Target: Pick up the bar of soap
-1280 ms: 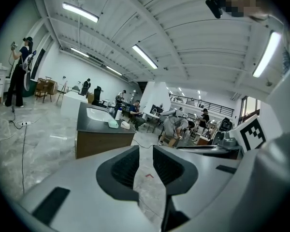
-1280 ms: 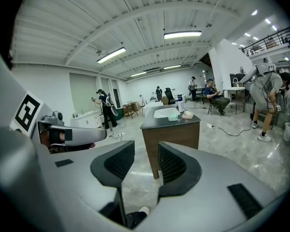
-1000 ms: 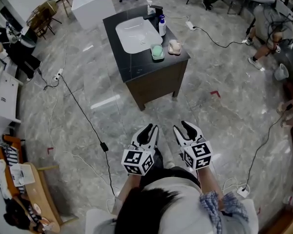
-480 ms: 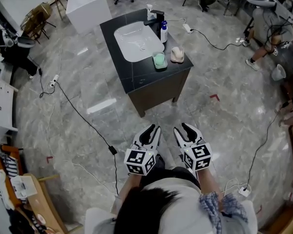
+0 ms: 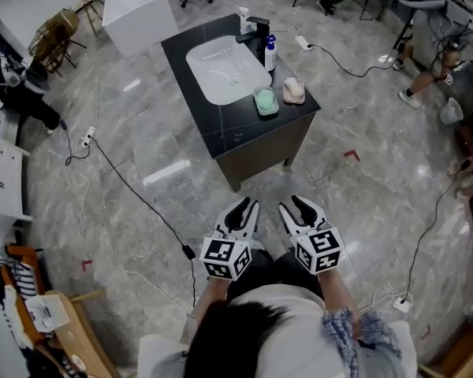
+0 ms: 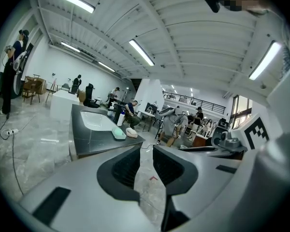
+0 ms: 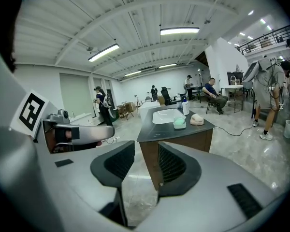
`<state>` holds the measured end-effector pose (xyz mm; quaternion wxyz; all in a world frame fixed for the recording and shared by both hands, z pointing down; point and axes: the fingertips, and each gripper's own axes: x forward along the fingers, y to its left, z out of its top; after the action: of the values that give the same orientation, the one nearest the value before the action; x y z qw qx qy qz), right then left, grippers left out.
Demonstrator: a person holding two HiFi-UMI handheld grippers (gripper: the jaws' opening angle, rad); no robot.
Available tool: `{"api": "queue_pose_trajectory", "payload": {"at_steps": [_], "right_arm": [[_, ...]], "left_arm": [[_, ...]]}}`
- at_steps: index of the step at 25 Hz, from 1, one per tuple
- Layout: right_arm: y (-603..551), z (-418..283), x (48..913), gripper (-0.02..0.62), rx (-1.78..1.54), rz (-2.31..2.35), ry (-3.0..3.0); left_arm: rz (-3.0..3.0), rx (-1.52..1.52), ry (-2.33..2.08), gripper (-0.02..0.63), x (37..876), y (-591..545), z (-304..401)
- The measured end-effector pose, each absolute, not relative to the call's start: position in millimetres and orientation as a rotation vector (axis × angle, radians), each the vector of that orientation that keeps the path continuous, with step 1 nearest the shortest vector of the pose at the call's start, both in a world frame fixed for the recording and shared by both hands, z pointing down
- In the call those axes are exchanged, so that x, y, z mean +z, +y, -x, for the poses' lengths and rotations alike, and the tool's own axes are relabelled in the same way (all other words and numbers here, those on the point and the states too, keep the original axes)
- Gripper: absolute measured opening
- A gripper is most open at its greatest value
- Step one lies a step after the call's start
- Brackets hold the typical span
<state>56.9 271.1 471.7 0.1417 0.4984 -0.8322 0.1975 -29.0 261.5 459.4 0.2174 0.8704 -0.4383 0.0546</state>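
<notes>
Two grippers sit close in front of the person's body in the head view, side by side and level with each other, both aimed forward across the grey marble floor (image 5: 142, 172) toward a dark desk (image 5: 236, 124). The left gripper (image 5: 243, 209) and the right gripper (image 5: 297, 205) are near each other but apart, each with its marker cube toward the person: the left cube (image 5: 225, 258) and the right cube (image 5: 318, 252). Both point slightly downward rather than straight at the floor.

Each gripper's own view shows its jaws standing apart with only floor and the far desk visible through the gap. The left gripper (image 6: 145, 151) is empty and open, and so is the right gripper (image 7: 146, 151); neither touches anything.

The bar of soap (image 5: 265, 100) is pale green and lies in a small dish on the near right part of the desk top, just beside the white basin (image 5: 225, 69). It is well apart from both grippers, with open floor between. It shows in the left gripper view (image 6: 119, 134) and in the right gripper view (image 7: 179, 123). A beige lump (image 5: 293, 90) lies just to the soap's right, close to the desk's edge, and a white bottle (image 5: 270, 53) with a blue cap stands upright behind them. A black cable (image 5: 134, 187) runs across the floor to the left of the grippers.
</notes>
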Motion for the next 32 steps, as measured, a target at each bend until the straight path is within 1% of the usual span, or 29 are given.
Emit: {"api": "queue_pose_trajectory", "payload": {"at_steps": [10, 15, 26, 32], "right_arm": [[257, -56, 466, 0.158, 0.592, -1.487, -2.408], [254, -53, 473, 0.158, 0.708, -1.475, -2.436], [216, -58, 483, 0.158, 0.680, -1.436, -2.427], [186, -65, 485, 0.158, 0.657, -1.402, -2.426]], "left_arm": [[-2.432, 0.149, -1.175, 0.084, 457, 255, 29], [-2.421, 0.188, -1.161, 0.084, 464, 251, 30], [-2.380, 0.183, -1.226, 0.084, 470, 213, 42], [-2.360, 0.206, -1.239, 0.084, 476, 187, 34]]}}
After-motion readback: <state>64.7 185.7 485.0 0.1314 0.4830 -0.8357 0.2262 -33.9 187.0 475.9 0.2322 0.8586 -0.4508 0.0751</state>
